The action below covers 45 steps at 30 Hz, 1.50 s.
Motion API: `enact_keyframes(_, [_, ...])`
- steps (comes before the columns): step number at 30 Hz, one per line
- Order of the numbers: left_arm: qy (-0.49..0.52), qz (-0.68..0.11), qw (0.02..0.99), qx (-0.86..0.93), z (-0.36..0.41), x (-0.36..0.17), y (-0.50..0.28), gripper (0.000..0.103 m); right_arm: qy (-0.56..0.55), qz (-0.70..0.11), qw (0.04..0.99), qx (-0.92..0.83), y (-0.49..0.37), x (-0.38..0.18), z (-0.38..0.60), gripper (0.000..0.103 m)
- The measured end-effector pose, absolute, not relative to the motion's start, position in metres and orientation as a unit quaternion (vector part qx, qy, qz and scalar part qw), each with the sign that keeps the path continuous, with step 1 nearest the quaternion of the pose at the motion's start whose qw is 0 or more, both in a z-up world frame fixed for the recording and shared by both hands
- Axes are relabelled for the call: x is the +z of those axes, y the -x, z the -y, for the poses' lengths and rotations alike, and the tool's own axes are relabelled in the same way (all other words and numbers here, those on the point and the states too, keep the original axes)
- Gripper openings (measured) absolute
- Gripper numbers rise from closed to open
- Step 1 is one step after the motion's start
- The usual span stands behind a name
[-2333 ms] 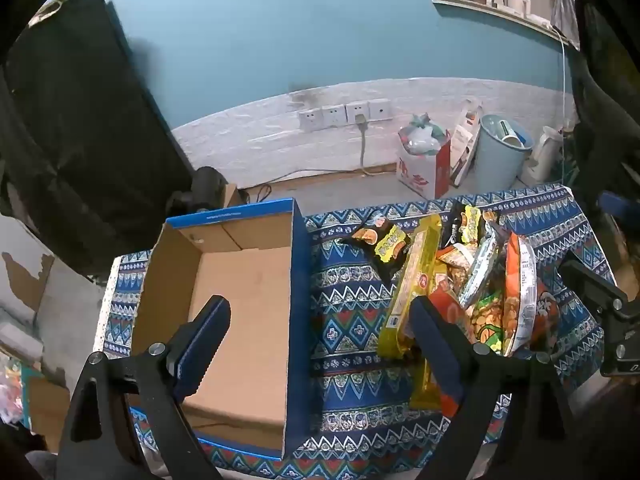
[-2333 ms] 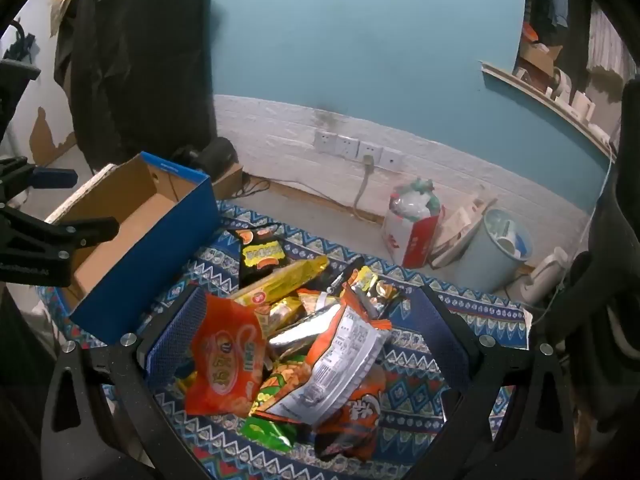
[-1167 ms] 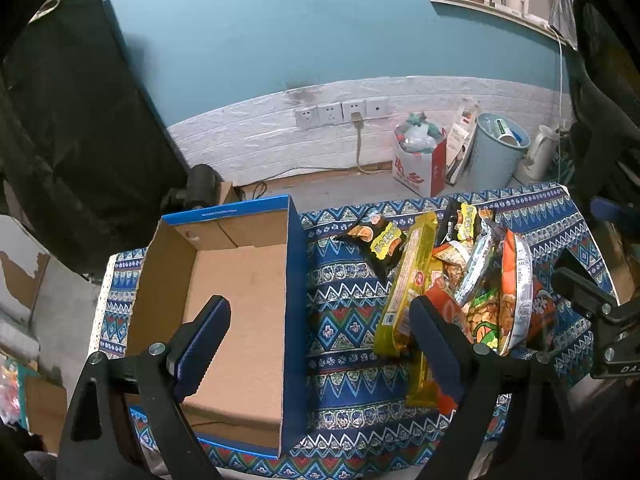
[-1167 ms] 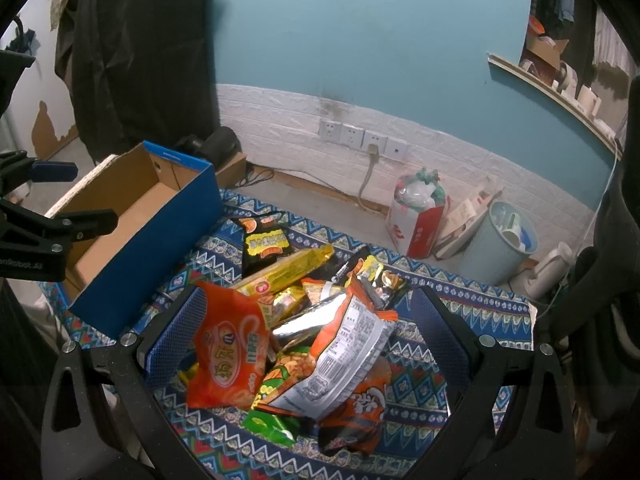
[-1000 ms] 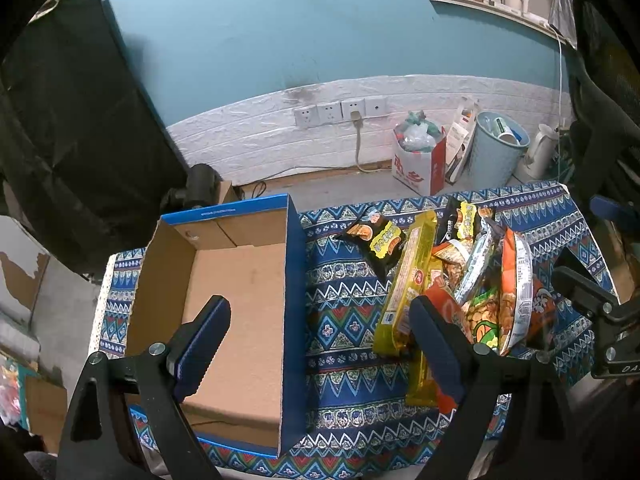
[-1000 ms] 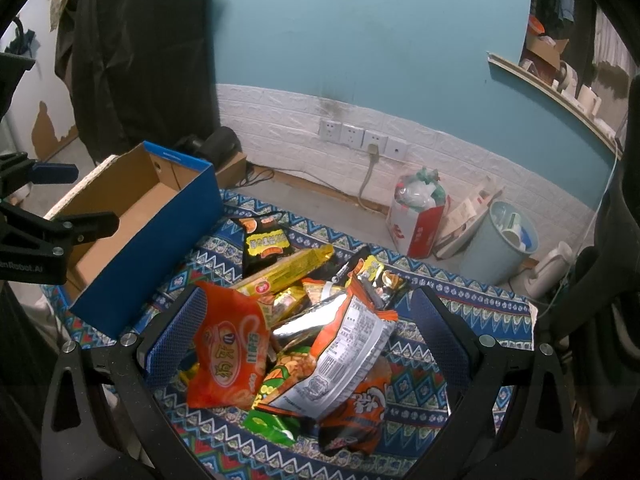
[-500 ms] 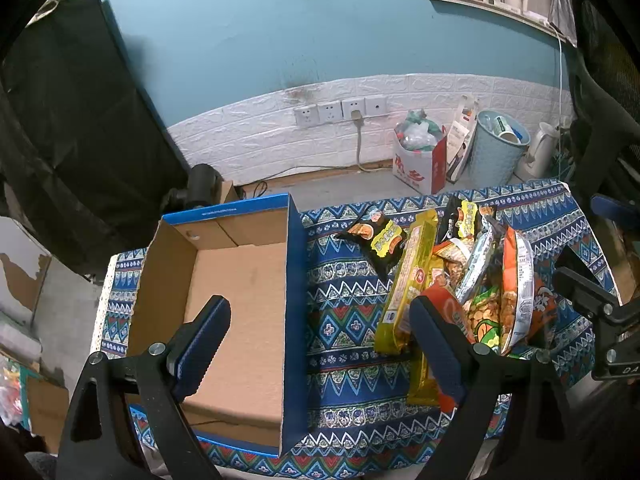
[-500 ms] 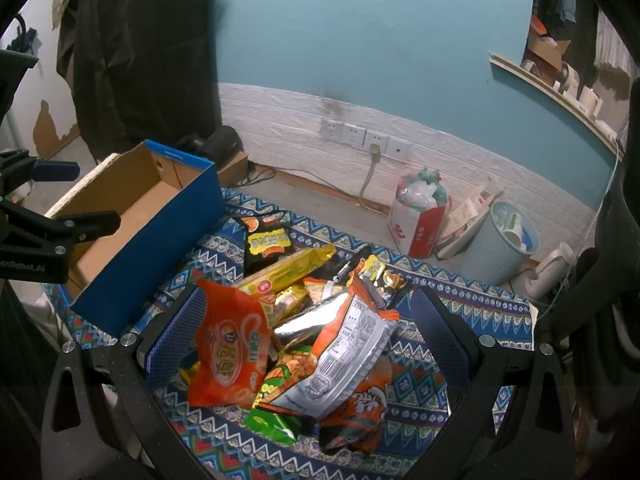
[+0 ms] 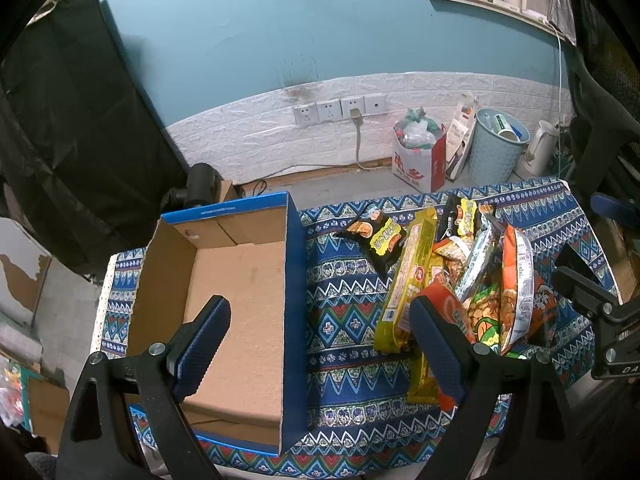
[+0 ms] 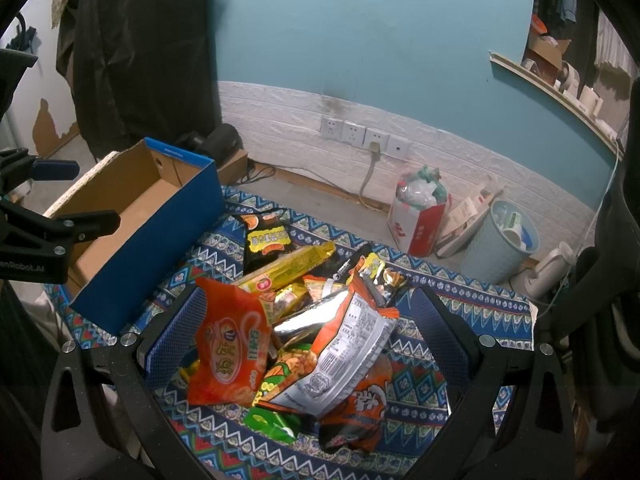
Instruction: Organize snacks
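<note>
Both tongs hover spread wide, gripping nothing: left tongs (image 9: pixel 320 340) over the cardboard box (image 9: pixel 224 296), right tongs (image 10: pixel 308 332) over the snack pile (image 10: pixel 304 332) heaped on the patterned bench (image 9: pixel 344 304). Beyond: sockets (image 10: pixel 364 134), teal wall (image 10: pixel 360 32).

A teal wall (image 9: pixel 280 20) rises above a band of white brick-pattern panelling (image 9: pixel 248 136) carrying a row of sockets (image 9: pixel 340 109), one with a cable plugged in. Dark fabric (image 9: pixel 72 120) hangs at the left. On the grey floor (image 9: pixel 344 184) by the wall stand a red-and-white bag (image 9: pixel 418 160) stuffed with rubbish, a pale blue bin (image 9: pixel 494 150) and a white kettle (image 9: pixel 538 154). A high shelf (image 10: pixel 560 96) holds small items. The bench wears a blue patterned cloth (image 9: pixel 344 300). The light is dim and bluish.
</note>
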<state>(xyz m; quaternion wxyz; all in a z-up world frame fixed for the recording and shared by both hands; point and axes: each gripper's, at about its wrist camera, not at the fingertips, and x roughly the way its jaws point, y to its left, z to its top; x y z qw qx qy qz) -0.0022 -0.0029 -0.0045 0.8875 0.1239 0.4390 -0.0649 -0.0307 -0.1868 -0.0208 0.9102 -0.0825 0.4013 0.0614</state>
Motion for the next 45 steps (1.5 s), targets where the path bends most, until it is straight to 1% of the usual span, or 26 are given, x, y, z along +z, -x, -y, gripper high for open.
enact_keyframes(45, [-0.131, -0.452, 0.879, -0.07, 0.0071, -0.0114, 0.0011, 0.092, 0.082, -0.405, 0.909, 0.061, 0.035, -0.0257, 0.1876, 0.1])
